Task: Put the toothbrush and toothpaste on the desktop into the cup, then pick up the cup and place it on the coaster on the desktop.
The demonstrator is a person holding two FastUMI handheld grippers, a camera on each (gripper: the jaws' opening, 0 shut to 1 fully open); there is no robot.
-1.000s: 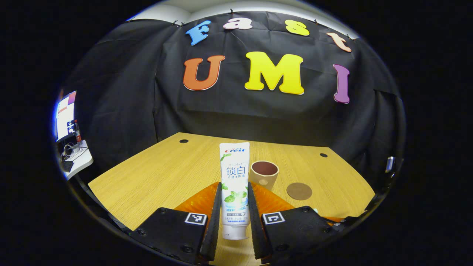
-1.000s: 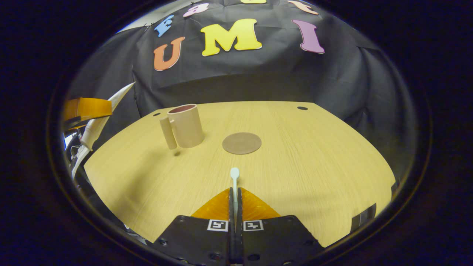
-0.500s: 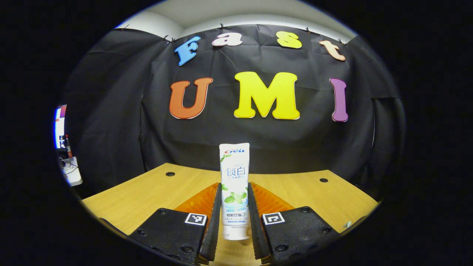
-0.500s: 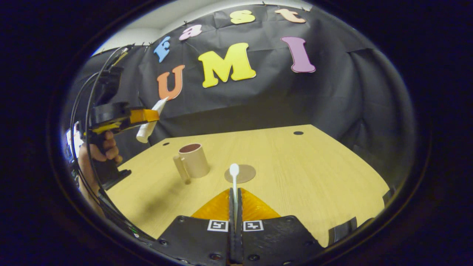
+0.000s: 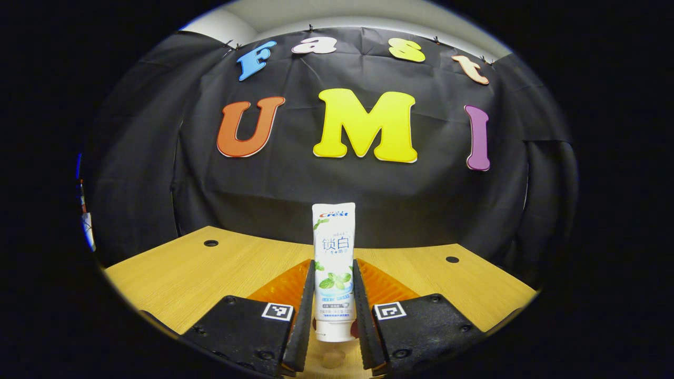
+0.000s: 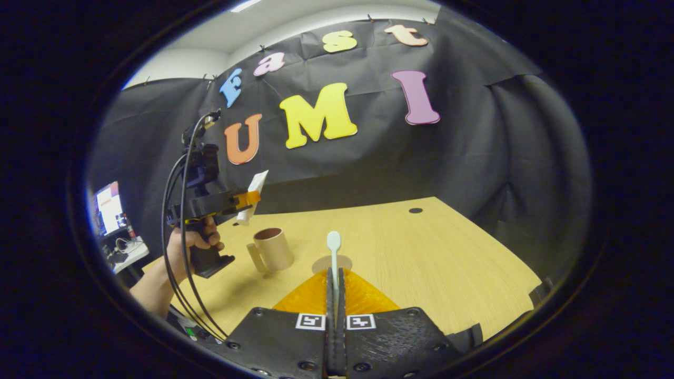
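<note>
Left claw (image 5: 334,295) clenched on paste (image 5: 334,263), raised above cup (image 6: 273,248). Right claw (image 6: 334,279) clenched on brush (image 6: 334,258), coaster (image 6: 319,262) just ahead. Risk: paste misses narrow mouth, tips cup.

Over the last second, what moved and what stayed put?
Both hand-held grippers rose. The left hand-held gripper carried the white toothpaste tube to above the beige handled cup. The right hand-held gripper lifted the white toothbrush off the wooden desktop. Both grips, the cup and the round brown coaster are unchanged.
</note>
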